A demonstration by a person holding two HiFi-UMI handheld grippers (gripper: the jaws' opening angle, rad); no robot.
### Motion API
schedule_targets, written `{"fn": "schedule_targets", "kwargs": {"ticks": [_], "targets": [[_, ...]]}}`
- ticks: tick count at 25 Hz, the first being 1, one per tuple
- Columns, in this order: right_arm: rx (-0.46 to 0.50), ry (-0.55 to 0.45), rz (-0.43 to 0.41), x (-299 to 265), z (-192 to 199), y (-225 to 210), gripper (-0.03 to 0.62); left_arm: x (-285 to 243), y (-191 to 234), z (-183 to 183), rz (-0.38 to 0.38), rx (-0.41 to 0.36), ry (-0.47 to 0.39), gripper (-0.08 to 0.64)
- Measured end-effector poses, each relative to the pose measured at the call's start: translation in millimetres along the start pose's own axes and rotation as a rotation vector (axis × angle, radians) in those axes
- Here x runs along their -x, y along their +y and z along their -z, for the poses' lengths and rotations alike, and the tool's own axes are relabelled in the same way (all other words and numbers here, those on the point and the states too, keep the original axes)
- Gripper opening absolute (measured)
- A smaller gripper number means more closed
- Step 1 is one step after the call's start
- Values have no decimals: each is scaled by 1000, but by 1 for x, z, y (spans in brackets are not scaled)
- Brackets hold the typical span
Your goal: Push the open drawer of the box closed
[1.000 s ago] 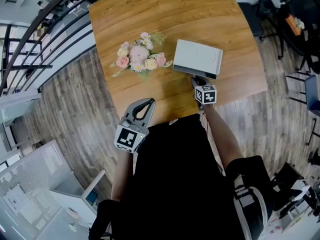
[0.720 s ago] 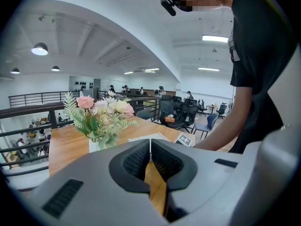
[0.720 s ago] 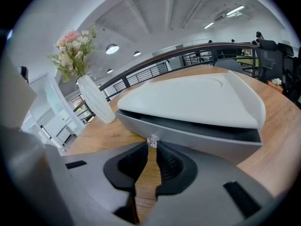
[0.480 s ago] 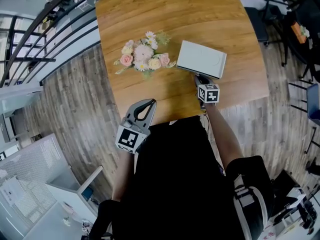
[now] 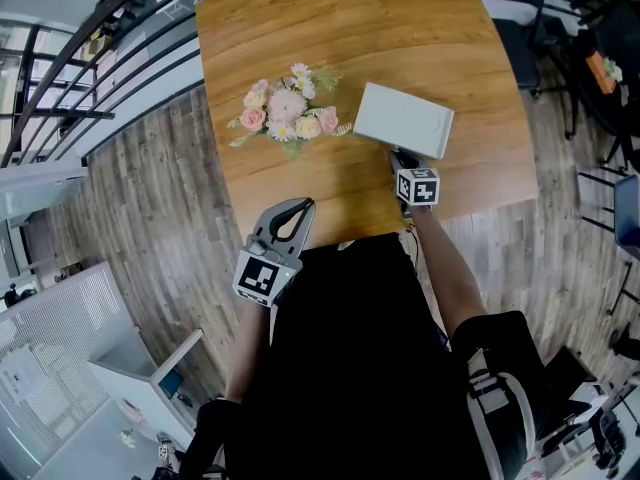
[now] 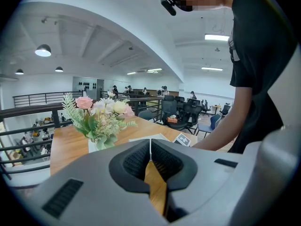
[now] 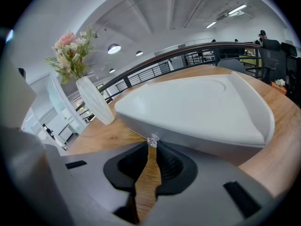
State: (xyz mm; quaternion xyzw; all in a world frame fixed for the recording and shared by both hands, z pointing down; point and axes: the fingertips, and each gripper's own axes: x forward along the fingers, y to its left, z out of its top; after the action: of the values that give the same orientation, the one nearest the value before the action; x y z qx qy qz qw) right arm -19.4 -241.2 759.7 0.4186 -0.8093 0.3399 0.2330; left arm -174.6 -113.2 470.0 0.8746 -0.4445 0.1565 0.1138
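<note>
A white box (image 5: 403, 120) lies on the wooden table (image 5: 350, 28), right of middle. In the right gripper view its grey drawer front (image 7: 197, 140) faces me and looks about flush with the box (image 7: 197, 107). A small clear knob (image 7: 152, 141) on that front sits right at the tips of my right gripper (image 7: 151, 147), which is shut. The head view shows the right gripper (image 5: 401, 157) against the box's near side. My left gripper (image 5: 298, 206) is shut and holds nothing, hovering over the table's near edge; in its own view the left gripper (image 6: 150, 143) points toward the flowers.
A bouquet of pink and white flowers (image 5: 285, 116) in a white vase (image 7: 94, 100) stands just left of the box. The table's near edge (image 5: 350, 236) runs close to my body. Railings and office chairs (image 5: 505, 18) surround the table.
The right gripper has kept against the box's front and edged slightly forward; the dark strip at the box's near side has shrunk. The left gripper has not moved.
</note>
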Motion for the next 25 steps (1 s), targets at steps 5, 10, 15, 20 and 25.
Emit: {"fn": "schedule_targets", "kwargs": {"ticks": [5,10,15,20,25], "targets": [[-7,0,-17,1,0,1,75,0,-6,0,3,-6,19,29],[-10,2,-20,4,2,1,89,-1,-12,1,5,0,14,29],[14,14,-22,17,8,4,83,1,-17,-2,15,-7,15,29],[76,13,-52,34,13,13,78,-4,-23,0,37,-13,21,29],[148,-10,-81,59,9,22,52,-12,-33,1,68,-15,-2,29]]}}
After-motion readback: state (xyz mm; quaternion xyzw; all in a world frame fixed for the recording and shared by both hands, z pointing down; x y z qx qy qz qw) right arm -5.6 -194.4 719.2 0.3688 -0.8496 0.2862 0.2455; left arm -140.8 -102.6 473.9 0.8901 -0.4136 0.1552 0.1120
